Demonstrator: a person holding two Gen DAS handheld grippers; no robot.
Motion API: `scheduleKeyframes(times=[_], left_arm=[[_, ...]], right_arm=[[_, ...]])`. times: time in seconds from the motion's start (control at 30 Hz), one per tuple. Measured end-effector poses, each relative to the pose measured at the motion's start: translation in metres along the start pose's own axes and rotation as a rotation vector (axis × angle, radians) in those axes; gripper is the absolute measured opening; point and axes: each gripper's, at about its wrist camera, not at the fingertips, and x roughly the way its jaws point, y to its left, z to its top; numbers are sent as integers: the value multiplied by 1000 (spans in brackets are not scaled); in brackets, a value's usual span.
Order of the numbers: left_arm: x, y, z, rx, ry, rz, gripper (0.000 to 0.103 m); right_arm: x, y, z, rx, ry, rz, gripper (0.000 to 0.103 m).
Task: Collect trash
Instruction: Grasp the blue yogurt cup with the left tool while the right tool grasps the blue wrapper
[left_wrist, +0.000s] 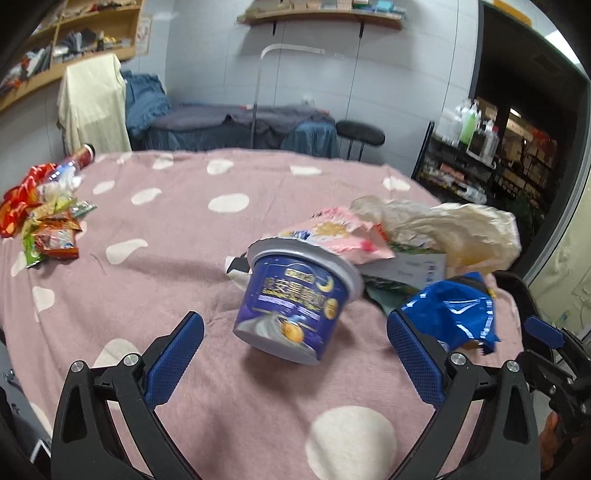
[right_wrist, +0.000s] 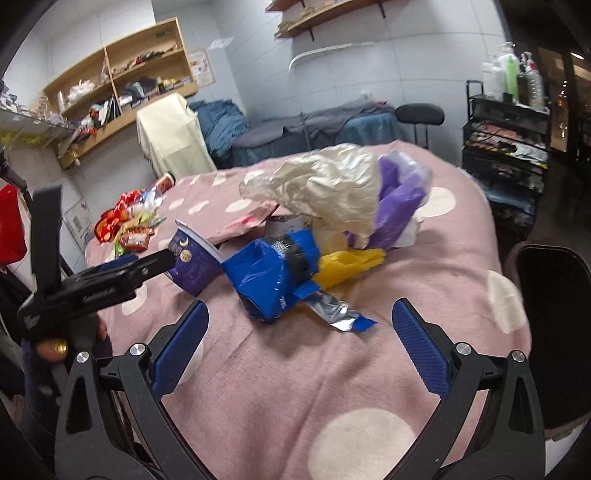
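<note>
While both tongs hang over the pink blanket (left_wrist: 155, 258), I see the left gripper (left_wrist: 295, 354) w/ its blue ribbed pads spread wide apart, nothing between them but air. The right gripper (right_wrist: 299, 343) is the same: jaws apart, empty.

The trash sits in a heap toward the right side of the blanket. Nearest the left gripper, just ahead of its fingertips, is a yogurt cup (left_wrist: 295, 302): round plastic tub, dark blue printed wall, white rim, foil lid peeled up. It's tilted, mouth pointing up and away toward the far wall, base toward me; long axis runs roughly front-to-back. Beside it to the right lies a blue wrapper (left_wrist: 454, 314), glossy, crumpled, w/ silver foil inside visible from the right wrist view (right_wrist: 273, 273). Behind these: a pink packet (left_wrist: 343, 236), flat and creased, a cream plastic bag (left_wrist: 454, 229), thin and wrinkled, plus a purple bag (right_wrist: 399, 199) and a yellow wrapper (right_wrist: 347, 266).

A second pile of red, orange and green snack packets (left_wrist: 44, 221) lies well apart at the far left edge.

The blanket is fuzzy, w/ white spots, draped over a rounded top. Room: white tiled walls, wooden shelves (right_wrist: 118, 85) full of clutter, a black stool (left_wrist: 360, 134), a black rack (right_wrist: 502, 147) w/ bottles.
</note>
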Motion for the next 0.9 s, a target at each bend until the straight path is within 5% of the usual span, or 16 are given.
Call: scheduleKeyframes(times=[0.23,0.33,0.43,0.6,0.9], left_arm=[[34,8,12,28,128,-52,95],[45,8,14,23,170,-87,85],[52,9,15,10,191,-89,75],[49,15,12,-31,162,-110,74],[23,16,4,-78,59,-130,74]], right_arm=[[41,10,10,20,107,59,84],[58,10,12,55,148,82,73],[68,12,11,56,172,75,47],[68,11,8,46,156,128,26],[37,14,1,22,52,144,20]])
